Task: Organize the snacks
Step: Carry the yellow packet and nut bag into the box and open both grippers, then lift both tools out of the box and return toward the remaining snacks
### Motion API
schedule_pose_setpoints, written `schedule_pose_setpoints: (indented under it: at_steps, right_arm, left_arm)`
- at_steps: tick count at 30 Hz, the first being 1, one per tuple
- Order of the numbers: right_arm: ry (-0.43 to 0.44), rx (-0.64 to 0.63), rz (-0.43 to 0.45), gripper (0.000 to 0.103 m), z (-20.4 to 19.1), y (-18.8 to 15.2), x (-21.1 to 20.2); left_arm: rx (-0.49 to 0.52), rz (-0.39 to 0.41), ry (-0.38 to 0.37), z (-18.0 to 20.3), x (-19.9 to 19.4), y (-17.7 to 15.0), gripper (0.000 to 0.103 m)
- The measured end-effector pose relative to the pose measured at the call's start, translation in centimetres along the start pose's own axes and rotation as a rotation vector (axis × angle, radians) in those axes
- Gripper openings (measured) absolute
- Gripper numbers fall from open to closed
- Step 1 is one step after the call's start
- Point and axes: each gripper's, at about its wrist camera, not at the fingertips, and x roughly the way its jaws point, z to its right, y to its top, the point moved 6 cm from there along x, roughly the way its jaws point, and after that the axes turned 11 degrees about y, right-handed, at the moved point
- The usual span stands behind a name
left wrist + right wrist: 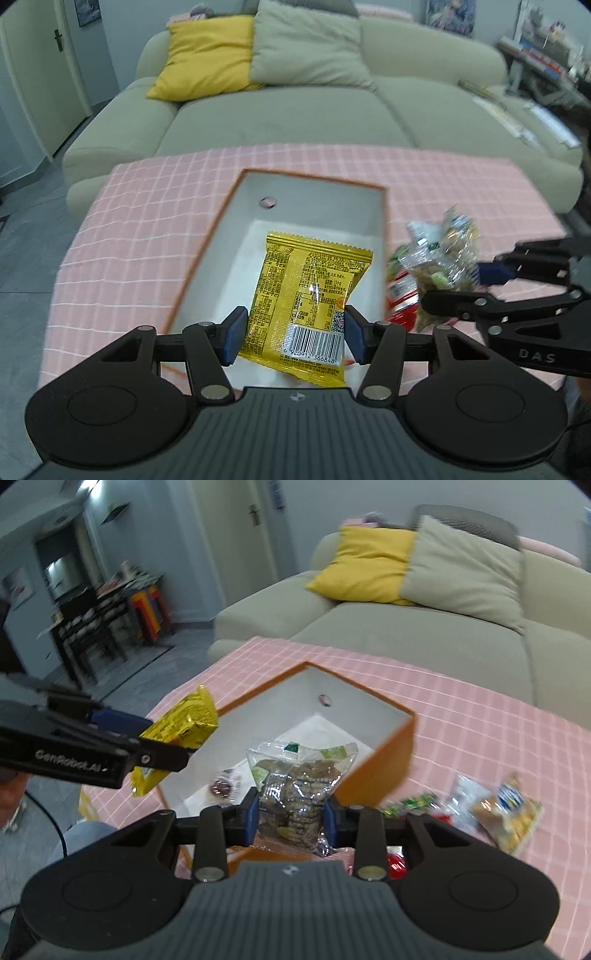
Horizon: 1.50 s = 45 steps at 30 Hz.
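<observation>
My left gripper (291, 334) is shut on a yellow snack packet (306, 295), barcode side up, held above the open orange box (295, 175). In the right wrist view that packet (181, 727) hangs at the left in the left gripper (147, 744), over the box's near left wall. My right gripper (291, 818) is shut on a clear bag of brown biscuits (299, 779), lifted over the box's (391, 746) near corner. The same bag (439, 266) shows blurred at the right of the left wrist view in the right gripper (469, 288). A small round wrapped sweet (221, 786) lies on the box's white floor.
The box stands on a pink checked tablecloth (147, 206). Several loose snack packets (506, 816) lie on the cloth to the right of the box, with a red one (397, 864) near my fingers. A grey-green sofa (280, 110) with a yellow cushion (207, 55) stands behind the table.
</observation>
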Motion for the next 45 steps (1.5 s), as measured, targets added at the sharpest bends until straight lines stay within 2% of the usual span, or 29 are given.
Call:
schedule_pose_setpoints:
  at_steps: [4, 11, 15, 20, 26, 30, 37, 42, 44, 45]
  right_arm:
    - [0.025, -0.065, -0.091, 0.031, -1.6, 1.2, 3.3]
    - [-0.003, -0.219, -0.276, 0.032, -2.8, 2.2, 9.4]
    - [-0.047, -0.292, -0.366, 0.032, -2.2, 1.8, 12.2]
    - [-0.099, -0.316, -0.438, 0.032, -0.6, 1.2, 14.7]
    - [-0.105, -0.354, -0.514, 0.032, -0.3, 0.0, 16.7]
    - [-0.095, -0.349, -0.546, 0.032, 0.1, -1.0, 17.3]
    - [-0.098, -0.336, -0.552, 0.04, 0.6, -1.2, 17.4]
    - [-0.104, -0.325, -0.504, 0.056, 0.5, -0.1, 16.4]
    - [-0.111, -0.321, -0.475, 0.066, 0.3, 0.4, 15.7]
    - [-0.114, -0.317, -0.459, 0.067, 0.3, 0.7, 15.3]
  left_arm:
    - [0.031, -0.09, 0.003, -1.1, 2.6, -0.4, 0.063]
    - [0.111, -0.223, 0.025, -1.7, 7.5, -1.1, 0.063]
    - [0.157, -0.264, 0.019, -1.1, 9.6, -1.3, 0.063]
    - [0.175, -0.315, 0.014, -0.9, 11.4, -1.9, 0.063]
    - [0.174, -0.371, 0.013, -0.9, 13.7, -2.8, 0.063]
    - [0.165, -0.401, 0.021, -1.2, 14.8, -3.4, 0.064]
    - [0.14, -0.398, 0.023, -1.5, 15.2, -4.0, 0.07]
    - [0.144, -0.361, 0.027, -1.7, 14.3, -3.2, 0.084]
    - [0.134, -0.341, 0.032, -2.1, 13.7, -2.6, 0.088]
    - [0.13, -0.329, 0.036, -2.2, 13.2, -2.4, 0.088]
